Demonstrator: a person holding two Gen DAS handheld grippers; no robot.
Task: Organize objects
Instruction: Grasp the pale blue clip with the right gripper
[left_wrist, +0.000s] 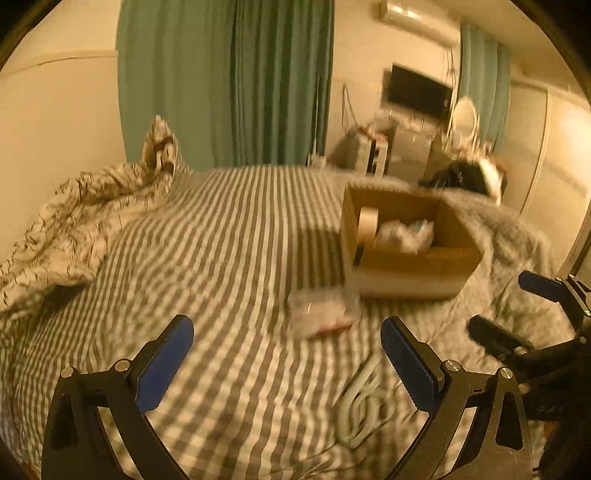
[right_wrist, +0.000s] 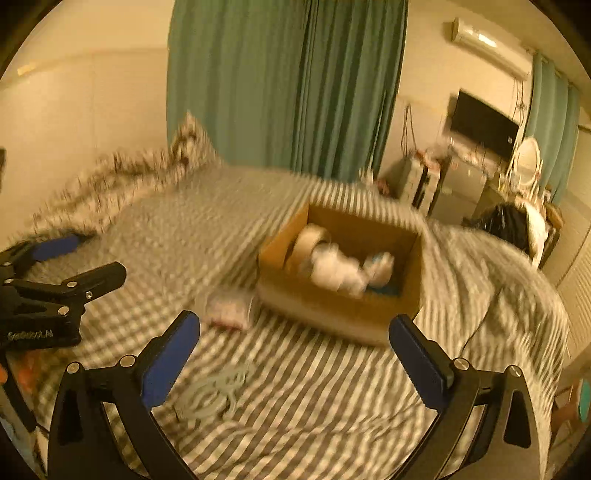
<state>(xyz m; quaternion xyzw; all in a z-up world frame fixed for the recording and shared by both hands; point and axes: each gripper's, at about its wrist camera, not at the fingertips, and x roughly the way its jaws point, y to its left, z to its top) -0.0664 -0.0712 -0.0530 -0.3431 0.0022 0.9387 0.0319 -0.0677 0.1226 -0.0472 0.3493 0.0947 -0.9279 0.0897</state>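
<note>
curtains (left_wrist: 225, 81) green | bed (left_wrist: 221, 236) striped | walls cream (warm light)

A bed (left_wrist: 221, 229) with a grey-and-white striped sheet fills the foreground. A rumpled patterned duvet (left_wrist: 74, 229) is heaped at its far left. Green curtains (left_wrist: 229, 81) hang behind it. A black wall screen (left_wrist: 417, 90) hangs to the right, beneath an air conditioner (left_wrist: 417, 14), beside a round mirror (left_wrist: 463, 114).

- Open cardboard box (right_wrist: 340, 295) on the striped bedding, ahead of the right tool, holding an upright tape roll (right_wrist: 308, 243) and crumpled white packets (right_wrist: 340, 271).
- Clear plastic packet (left_wrist: 319, 314) flat, just before the box's near-left corner.
- Coiled white cable (left_wrist: 364, 410) lies nearest, by the left tool's right finger.
</note>
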